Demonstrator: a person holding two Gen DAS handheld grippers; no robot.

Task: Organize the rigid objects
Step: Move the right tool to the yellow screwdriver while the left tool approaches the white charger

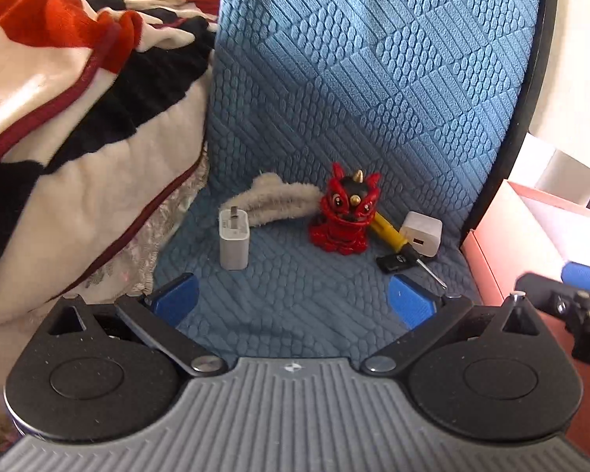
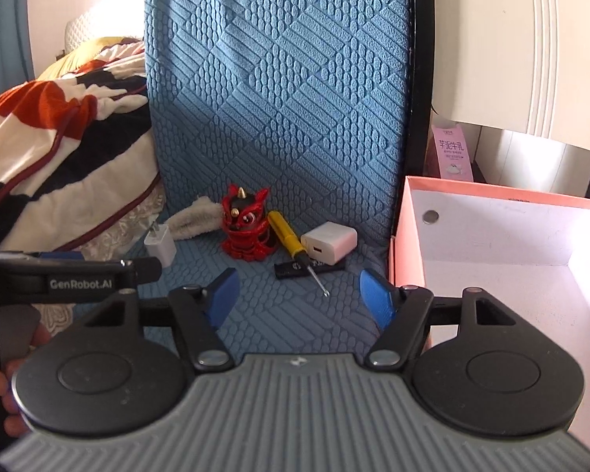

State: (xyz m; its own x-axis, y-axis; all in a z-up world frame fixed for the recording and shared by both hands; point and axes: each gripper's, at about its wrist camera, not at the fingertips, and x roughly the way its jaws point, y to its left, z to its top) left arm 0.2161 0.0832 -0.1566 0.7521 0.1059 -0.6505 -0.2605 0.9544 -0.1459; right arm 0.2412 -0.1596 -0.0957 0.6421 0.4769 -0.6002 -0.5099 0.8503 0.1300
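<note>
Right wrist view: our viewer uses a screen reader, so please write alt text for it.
The open right gripper points at a yellow screwdriver, white charger and red lion figurine on a blue textured cover. An empty pink box stands right.

figurine [image 1: 344,216]: glossy red, ahead of the claw
cover [image 1: 334,98]: blue embossed cloth
box [image 2: 491,244]: matt card

left gripper [image 1: 295,299]: 2 blue fingertip pads, black link arms, silver pivot screws, 2 round black discs, ribbed grey body | right gripper [image 2: 299,295]: same build | white "GenRobot.AI" lettering on the black left gripper seen at left.
</note>
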